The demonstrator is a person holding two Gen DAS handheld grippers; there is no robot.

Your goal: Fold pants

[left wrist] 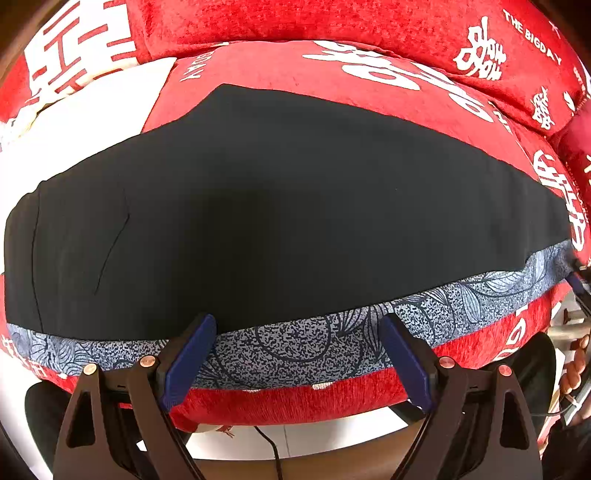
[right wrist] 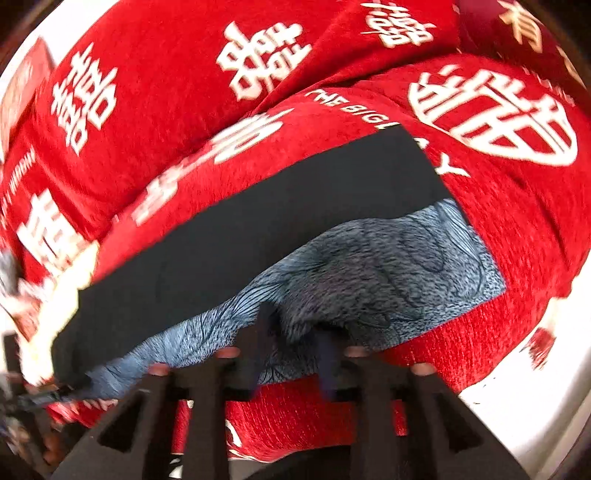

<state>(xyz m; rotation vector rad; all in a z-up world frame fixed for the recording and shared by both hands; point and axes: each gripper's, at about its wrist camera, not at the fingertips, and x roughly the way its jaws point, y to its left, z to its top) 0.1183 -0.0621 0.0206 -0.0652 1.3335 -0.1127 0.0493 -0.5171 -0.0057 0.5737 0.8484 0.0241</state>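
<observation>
my left tongs (left wrist: 295,354) hang apart and empty over the near edge of the black pants (left wrist: 280,206), lying crosswise on the red cushion (left wrist: 295,398), right tongs (right wrist: 293,354) apart, empty, at their end.

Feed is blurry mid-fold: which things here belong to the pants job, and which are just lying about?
Job:
- black pants
- left claw, open
- right claw

Lying about:
- blue patterned cloth under the pants
- red cover
- black cable

Red cushioned seat (left wrist: 369,398), white characters printed; blue-grey patterned cloth (left wrist: 303,350) spread on it; black pants (left wrist: 277,206) flat on cloth.
</observation>
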